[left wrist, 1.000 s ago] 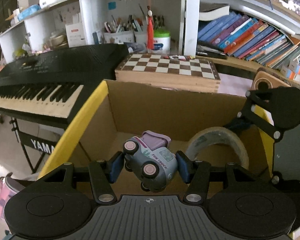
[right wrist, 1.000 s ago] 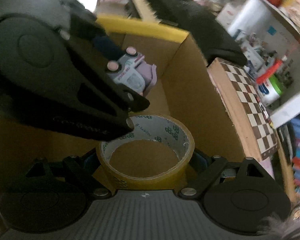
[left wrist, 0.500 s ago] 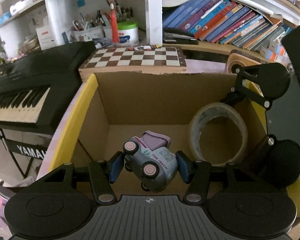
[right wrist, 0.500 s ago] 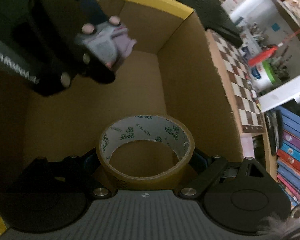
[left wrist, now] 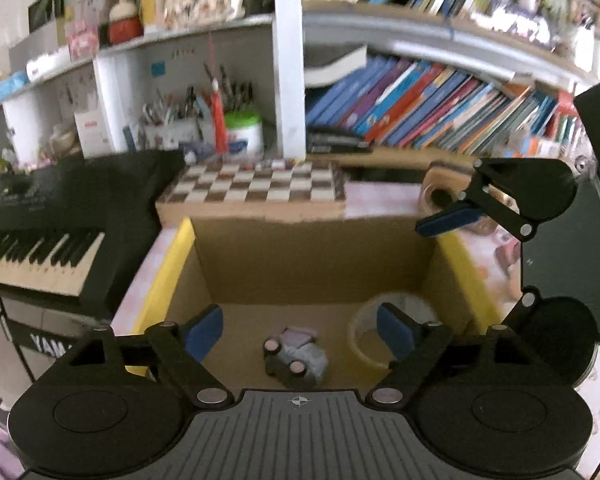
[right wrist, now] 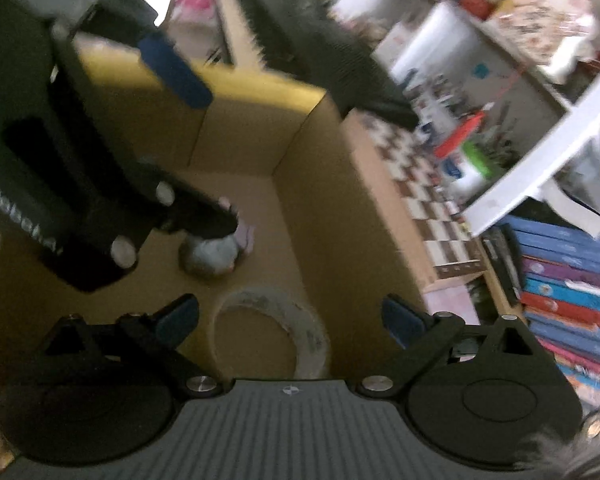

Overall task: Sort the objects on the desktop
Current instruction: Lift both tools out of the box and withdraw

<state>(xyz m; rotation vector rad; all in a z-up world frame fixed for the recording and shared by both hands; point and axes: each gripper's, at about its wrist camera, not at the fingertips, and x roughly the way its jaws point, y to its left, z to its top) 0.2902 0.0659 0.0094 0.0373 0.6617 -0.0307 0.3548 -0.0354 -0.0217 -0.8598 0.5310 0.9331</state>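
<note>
Both loads have dropped since a moment ago: the toy truck that my left tongs pinched now lies on the floor of the cardboard box, and the roll of tape that my right tongs clasped lies there too. My left jaws are opening, blue pads spread wide with nothing pressed between them; the truck sits below their gap at about six o'clock, clear of both pads. My right jaws are opening as well, and the tape lies on its side under the gap, touching neither pad. In the left view the tape shows at three o'clock from the truck, partly behind my right-hand pad. In the right view the truck lies at eleven o'clock from the tape, half hidden by my left tongs. I count one truck, one tape roll, one box, one chessboard and one keyboard beyond the box.
</note>
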